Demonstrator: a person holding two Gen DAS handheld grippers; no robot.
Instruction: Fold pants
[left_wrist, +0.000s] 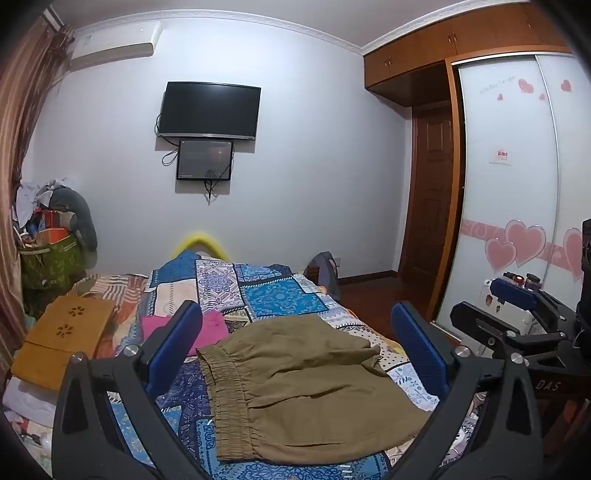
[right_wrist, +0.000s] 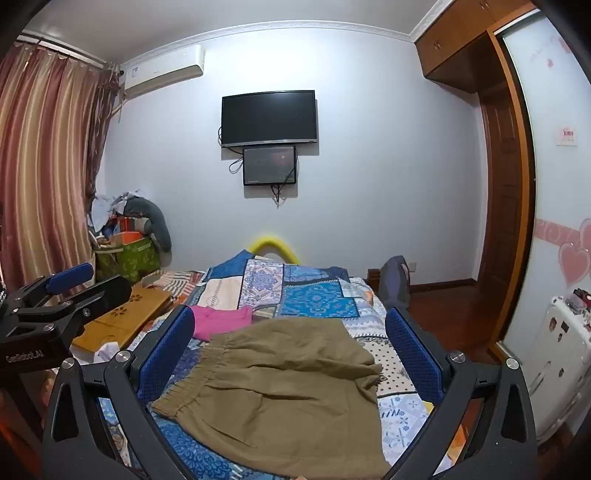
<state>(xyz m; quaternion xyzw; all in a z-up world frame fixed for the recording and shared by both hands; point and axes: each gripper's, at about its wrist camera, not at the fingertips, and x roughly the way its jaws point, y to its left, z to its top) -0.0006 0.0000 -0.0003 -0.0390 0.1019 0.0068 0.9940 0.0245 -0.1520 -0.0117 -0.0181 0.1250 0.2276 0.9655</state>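
Both grippers, left and right, are hovering spread wide above soft, light pants lying on the quilt; the elastic waistband likely offers the surest hold.

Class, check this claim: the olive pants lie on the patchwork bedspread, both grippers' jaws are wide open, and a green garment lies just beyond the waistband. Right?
Not quite. The garment beyond the pants is pink, not green, as the right wrist view shows. The rest stands.
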